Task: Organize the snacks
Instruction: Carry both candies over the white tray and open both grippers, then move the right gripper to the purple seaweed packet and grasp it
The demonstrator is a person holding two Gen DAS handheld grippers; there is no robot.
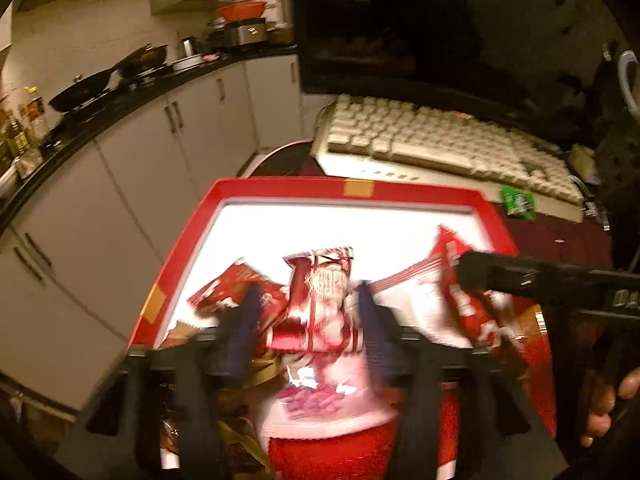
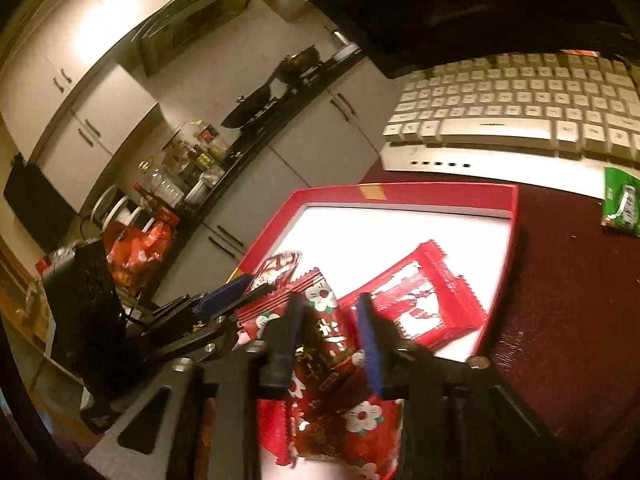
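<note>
Both tongs pinch 1 packet each over the red-rimmed, white-floored cardboard tray (image 2: 448, 194) for sorting: left tongs (image 1: 310, 300) a red-and-white foil snack packet (image 1: 320, 300), right tongs (image 2: 330, 320) a red flower-printed snack packet (image 2: 328, 344).

You are facing a dim kitchen lit in warm yellow. Take the cream keyboard (image 1: 448, 148) as your landmark: it lies on the dark red desk (image 2: 560, 320), with a black monitor (image 1: 400, 32) directly behind it. To the left of the keyboard, a black countertop (image 1: 132, 96) runs over pale cabinet doors (image 1: 132, 168), carrying a wok (image 1: 80, 92), bottles (image 1: 24, 128) and a kettle (image 1: 188, 46). Upper cabinets (image 2: 72, 60) hang above that counter on a pale wall.
</note>
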